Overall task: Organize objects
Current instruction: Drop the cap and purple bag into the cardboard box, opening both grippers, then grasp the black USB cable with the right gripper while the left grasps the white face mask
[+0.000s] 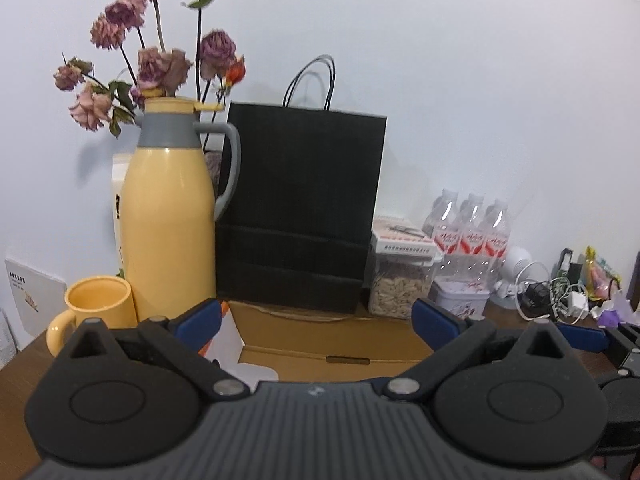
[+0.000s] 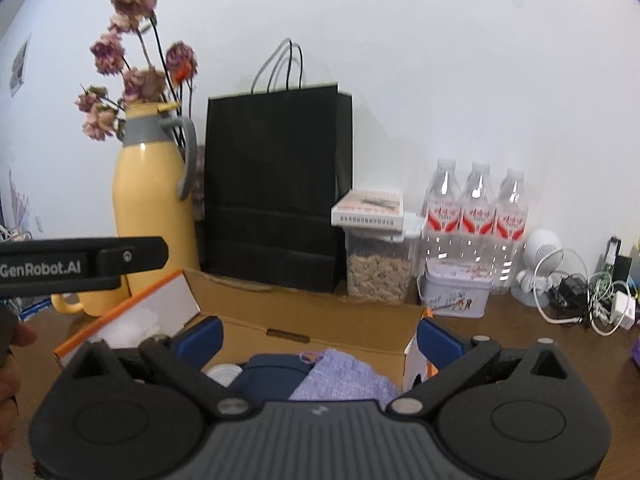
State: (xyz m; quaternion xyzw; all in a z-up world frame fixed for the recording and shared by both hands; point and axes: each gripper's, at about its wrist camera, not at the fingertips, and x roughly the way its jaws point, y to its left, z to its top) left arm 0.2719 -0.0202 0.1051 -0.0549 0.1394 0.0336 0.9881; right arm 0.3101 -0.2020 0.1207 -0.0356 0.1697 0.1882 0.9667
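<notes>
Both hand-held grippers hover over an open brown cardboard box [image 2: 320, 320] on a dark wooden table [image 2: 520, 332]. The left gripper [image 1: 320, 316] has its blue-padded jaws spread wide, with nothing between them. The right gripper [image 2: 320, 336] is likewise spread wide and grips nothing.

Inside the box, seen from the right wrist view, lie a lilac knitted cloth pouch [image 2: 344, 376], a dark blue case [image 2: 268, 376] touching it on the left, and a small white round lid [image 2: 224, 372] beside the case. The box's white-lined flap with an orange edge [image 2: 132, 316] stands tilted open at the left.

Behind the box, against the white wall, a black paper carrier bag with cord handles [image 2: 276, 184] stands upright. To its left is a tall yellow thermos jug with a grey collar and handle [image 2: 152, 208]; dried pink roses [image 2: 132, 56] rise behind it. A yellow mug [image 1: 96, 308] sits just beside the jug.

To the right of the bag, a clear plastic canister of pale seeds [image 2: 380, 264] carries a small white printed box [image 2: 372, 208] on its lid. Three clear water bottles with red labels [image 2: 476, 216] stand beside it, with a small printed tin [image 2: 456, 292] in front. A tangle of white cables and chargers [image 2: 588, 300] lies further right.
</notes>
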